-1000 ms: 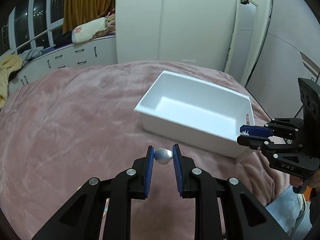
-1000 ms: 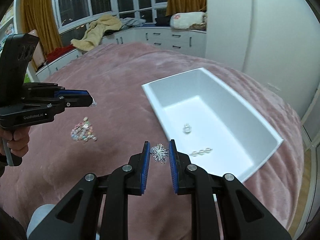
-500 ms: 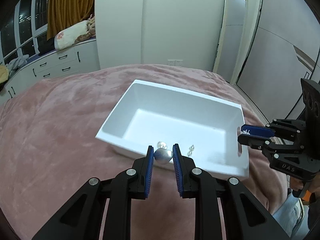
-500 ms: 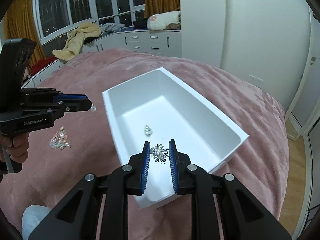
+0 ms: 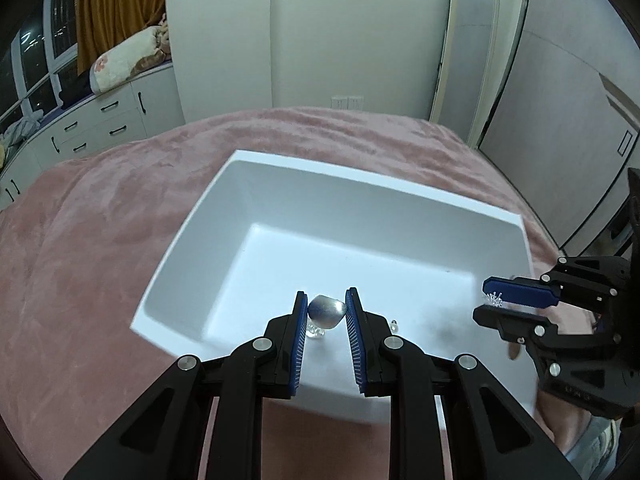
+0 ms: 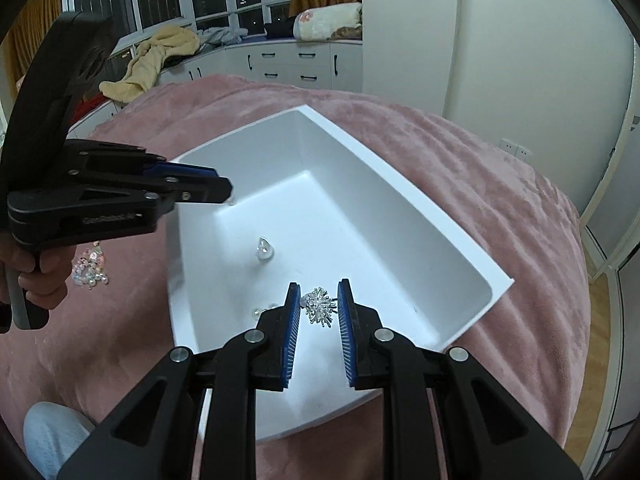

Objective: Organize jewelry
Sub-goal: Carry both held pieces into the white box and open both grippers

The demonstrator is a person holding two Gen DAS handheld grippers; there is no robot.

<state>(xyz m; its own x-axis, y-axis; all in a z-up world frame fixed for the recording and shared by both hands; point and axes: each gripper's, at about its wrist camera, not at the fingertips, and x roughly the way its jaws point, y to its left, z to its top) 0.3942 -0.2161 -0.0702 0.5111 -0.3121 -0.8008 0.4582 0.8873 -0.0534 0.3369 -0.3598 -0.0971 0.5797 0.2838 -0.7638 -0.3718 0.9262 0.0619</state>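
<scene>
A white rectangular bin [image 5: 360, 184] [image 6: 404, 196] rests on a pink bedspread. My left gripper [image 5: 326, 304] hangs over the bin's near end, shut on a smooth silver teardrop piece [image 5: 326, 311]. My right gripper [image 6: 318, 300] is also over the bin, shut on a spiky silver cluster ornament [image 6: 320, 306]. On the bin floor lie a clear crystal piece [image 6: 264, 250] and small pearl-like beads [image 6: 260, 311] [image 5: 394, 324]. In the left wrist view the right gripper [image 5: 494, 300] shows at the right with the cluster at its tips. The left gripper [image 6: 228, 194] appears at the left in the right wrist view.
A heap of pastel beaded jewelry [image 6: 91, 270] lies on the bedspread [image 5: 80, 240] left of the bin. A person's hand [image 6: 36, 276] grips the left handle. White drawers [image 6: 304, 64], windows and a closet wall stand behind the bed.
Both grippers have moved from over the bedspread to above the bin's inside, still holding their pieces. The bin now fills more of both views.
</scene>
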